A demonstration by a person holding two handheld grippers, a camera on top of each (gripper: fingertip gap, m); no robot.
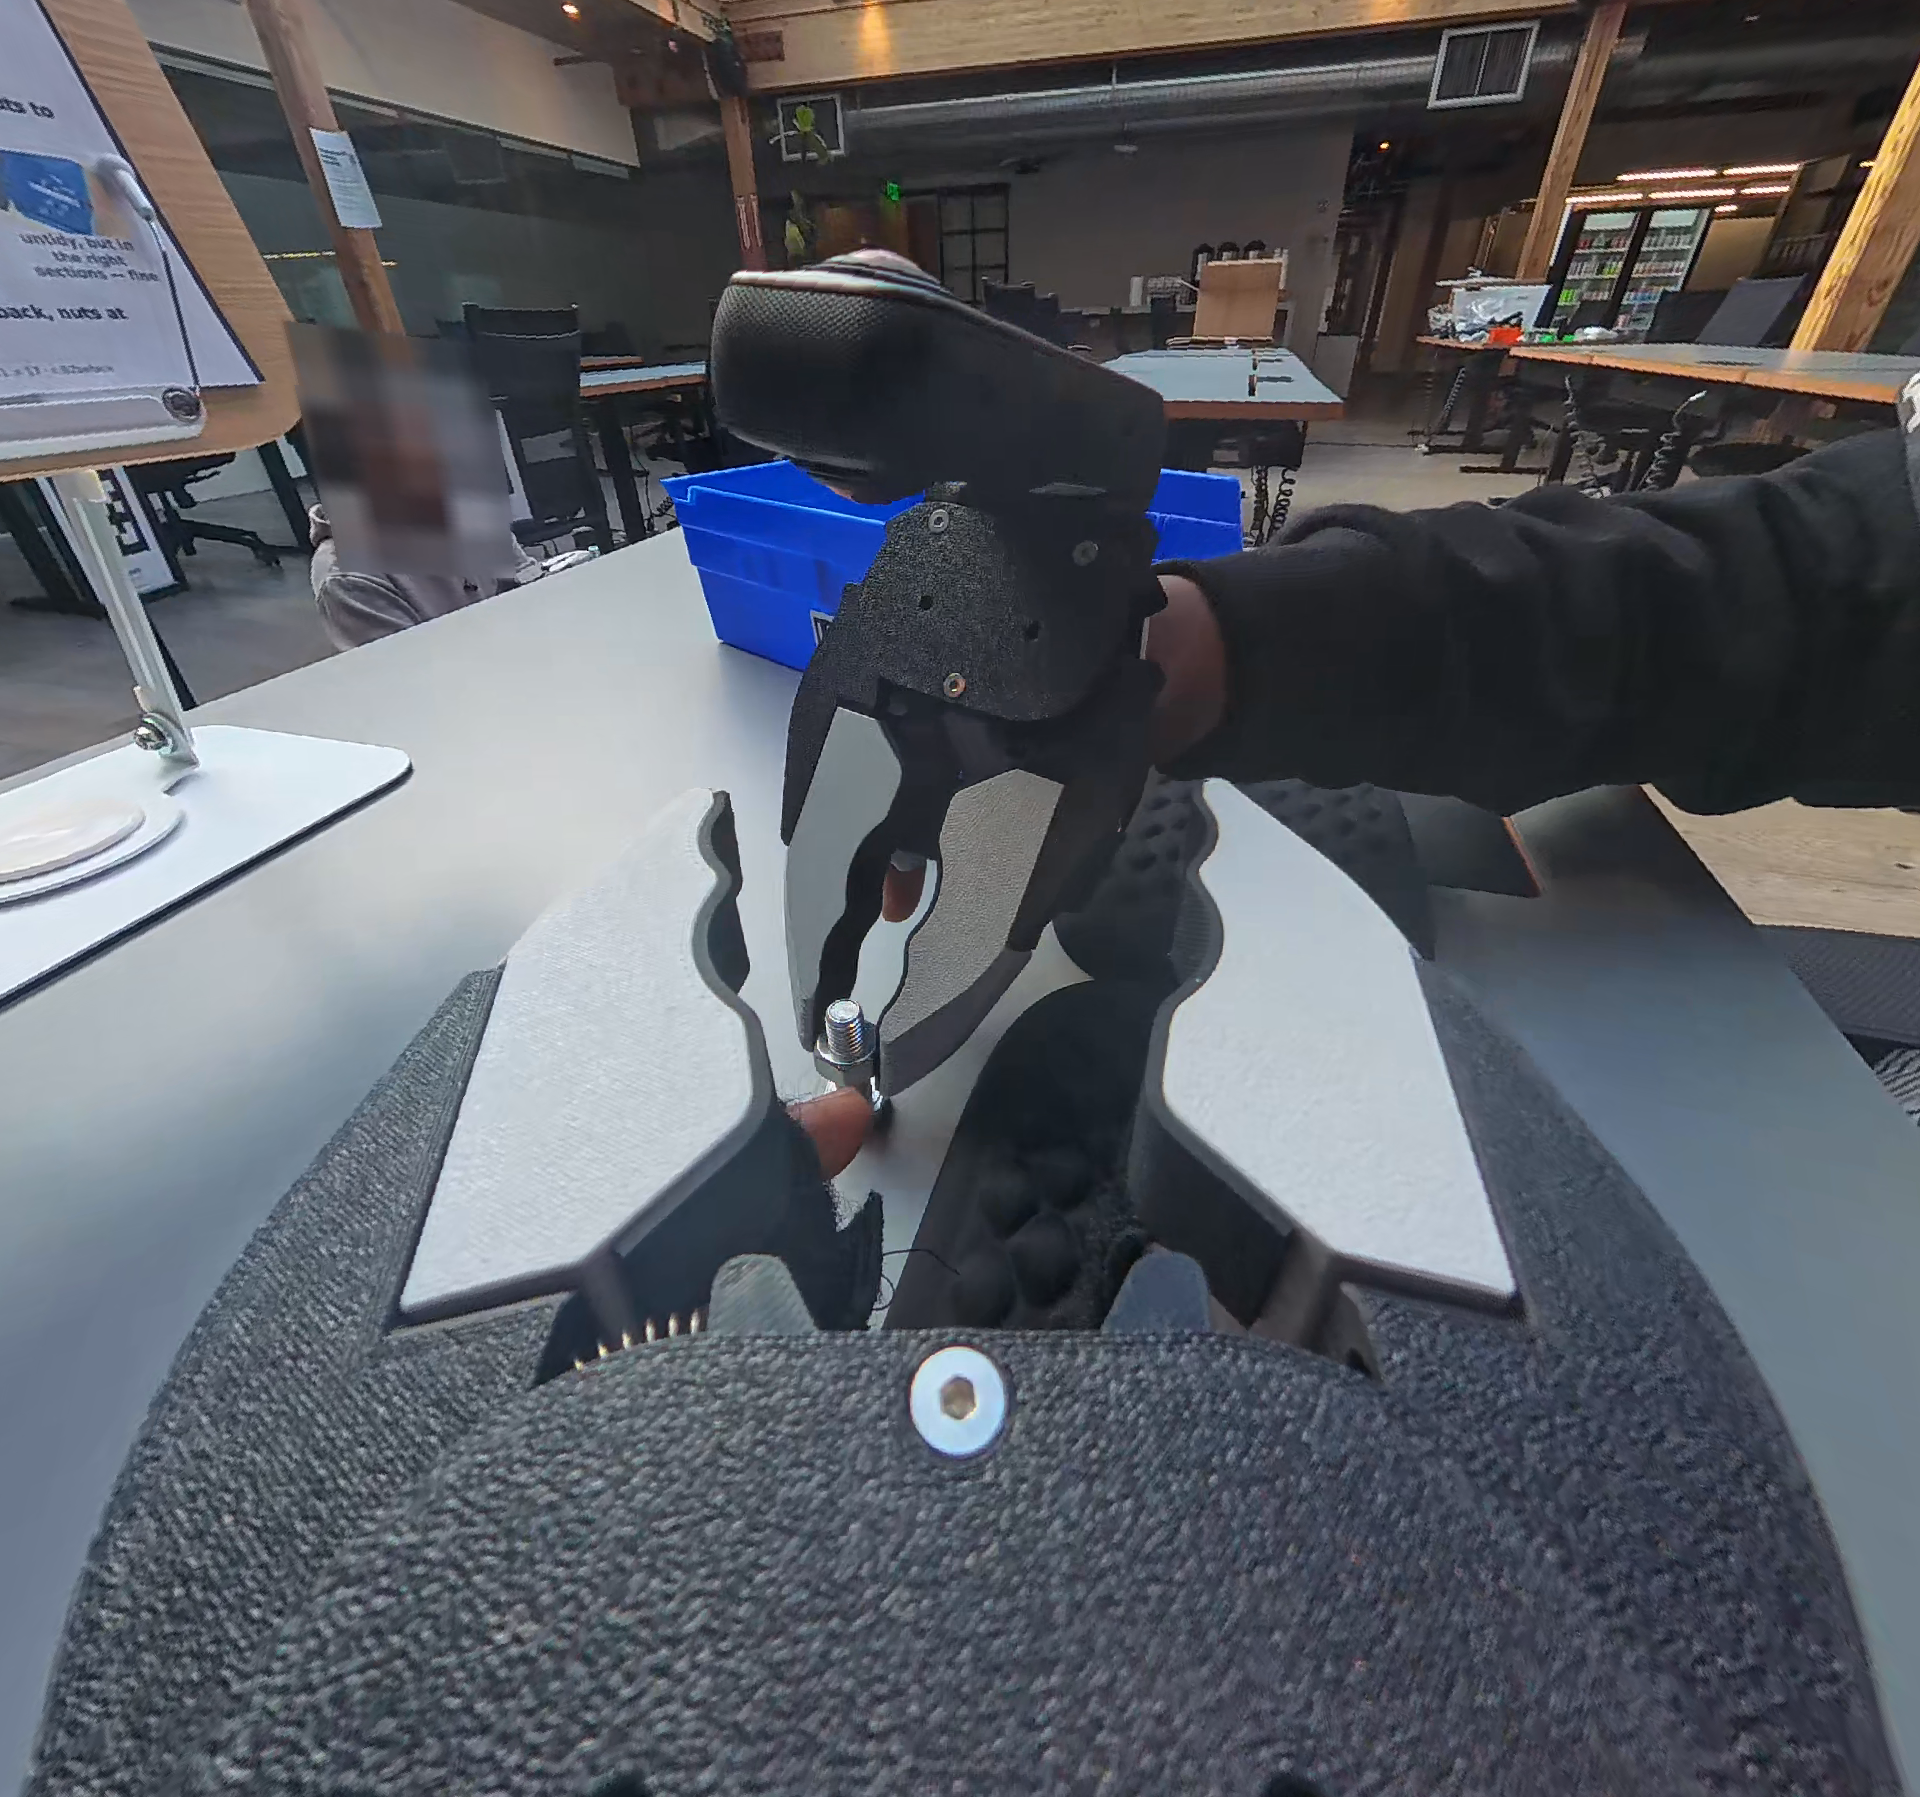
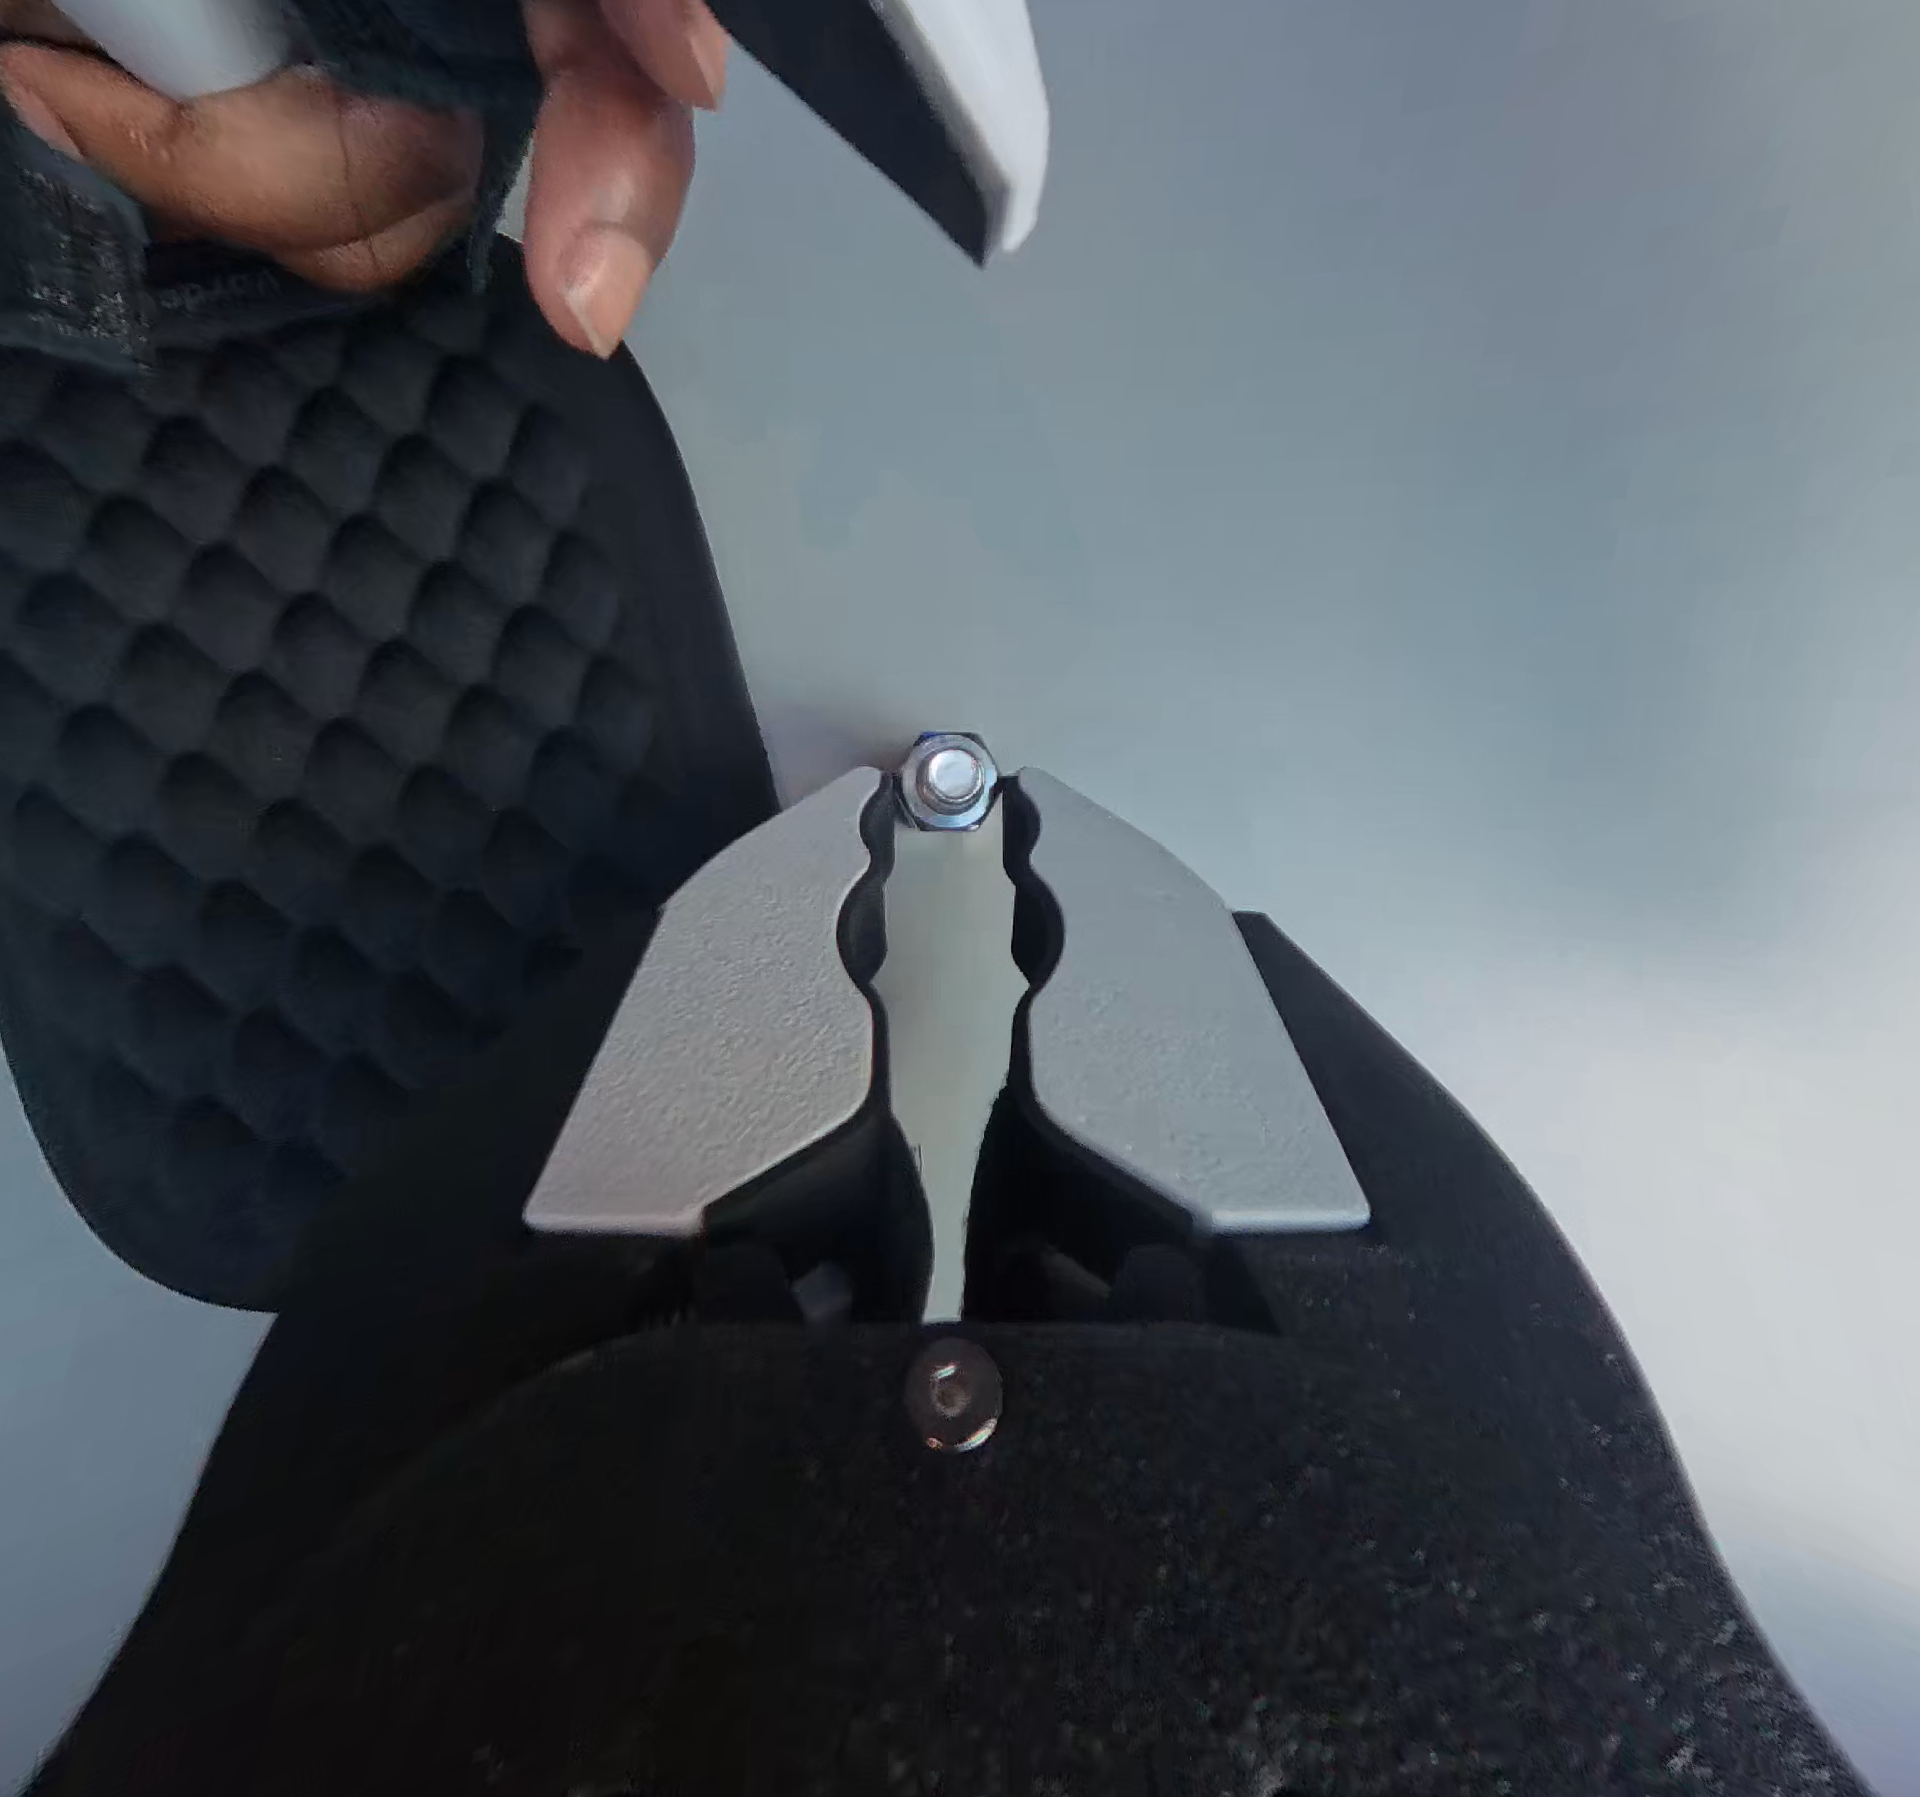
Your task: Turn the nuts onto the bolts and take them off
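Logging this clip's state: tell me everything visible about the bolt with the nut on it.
The bolt is shiny silver metal and stands upright on the grey table, its threaded end up. A silver hex nut sits partway down it, thread showing above. The right tool pinches the nut between its fingertips from above; a fingertip touches its base.

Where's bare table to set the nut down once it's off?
Free: the grey table between the white stand base and blue bin. Crowded: around the bolt, where both hand-held grippers and the padded mat meet.
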